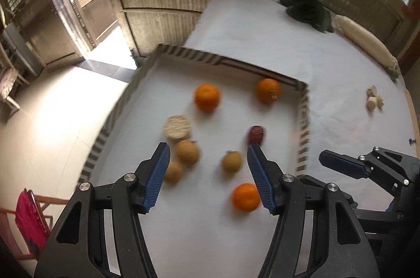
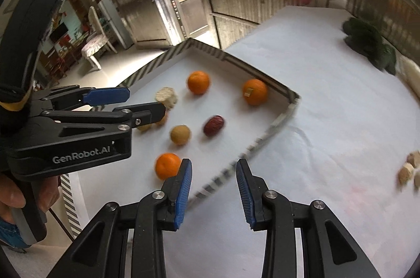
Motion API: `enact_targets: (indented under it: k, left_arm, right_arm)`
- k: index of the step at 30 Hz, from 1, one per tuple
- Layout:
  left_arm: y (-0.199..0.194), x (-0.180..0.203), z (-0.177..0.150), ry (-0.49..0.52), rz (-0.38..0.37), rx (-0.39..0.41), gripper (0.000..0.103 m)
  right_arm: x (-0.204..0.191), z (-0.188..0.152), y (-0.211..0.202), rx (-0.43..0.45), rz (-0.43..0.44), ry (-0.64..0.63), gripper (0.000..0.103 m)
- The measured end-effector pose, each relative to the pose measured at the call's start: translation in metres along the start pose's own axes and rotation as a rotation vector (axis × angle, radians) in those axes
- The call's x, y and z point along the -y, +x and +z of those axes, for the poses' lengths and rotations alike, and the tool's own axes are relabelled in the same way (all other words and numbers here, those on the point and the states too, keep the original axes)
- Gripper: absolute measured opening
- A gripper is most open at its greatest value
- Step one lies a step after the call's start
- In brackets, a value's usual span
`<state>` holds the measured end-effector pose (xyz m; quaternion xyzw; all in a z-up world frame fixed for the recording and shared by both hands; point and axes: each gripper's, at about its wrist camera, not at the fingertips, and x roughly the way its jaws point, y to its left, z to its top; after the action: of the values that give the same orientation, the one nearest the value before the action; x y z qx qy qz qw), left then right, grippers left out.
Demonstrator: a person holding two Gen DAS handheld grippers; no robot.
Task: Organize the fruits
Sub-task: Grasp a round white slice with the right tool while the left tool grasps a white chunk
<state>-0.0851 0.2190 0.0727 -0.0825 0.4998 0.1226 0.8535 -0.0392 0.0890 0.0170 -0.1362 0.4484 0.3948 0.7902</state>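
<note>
Counting three oranges (image 1: 206,97), one red date (image 1: 256,134)

- The left gripper (image 1: 208,174) hangs over a striped-rim tray (image 1: 303,120), jaws apart, nothing between the pads.
- A brown fruit (image 1: 232,161) lies just inside the right-hand jaw.
- An orange (image 1: 246,197) sits below it, partly behind that jaw.
- A dark red fruit (image 1: 256,134) lies just beyond that jaw's tip.
</note>
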Motion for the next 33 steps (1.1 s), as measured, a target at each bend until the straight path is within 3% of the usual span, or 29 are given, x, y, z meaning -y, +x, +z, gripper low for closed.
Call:
enact_targets:
  k: [10, 25, 33]
  left_arm:
    - [0.011, 0.076, 0.012, 0.114, -0.102, -0.023, 0.062]
    - [0.042, 0.227, 0.04, 0.338, -0.331, -0.068, 0.062]
    - [0.079, 0.281, 0.06, 0.428, -0.354, -0.102, 0.062]
  right_arm:
    - [0.064, -0.04, -0.035, -0.005, -0.102, 0.15, 0.034]
    - [0.181, -0.102, -0.102, 0.033, -0.254, 0.41, 0.036]
    - [0.22, -0.111, -0.123, 0.071, -0.284, 0.475, 0.036]
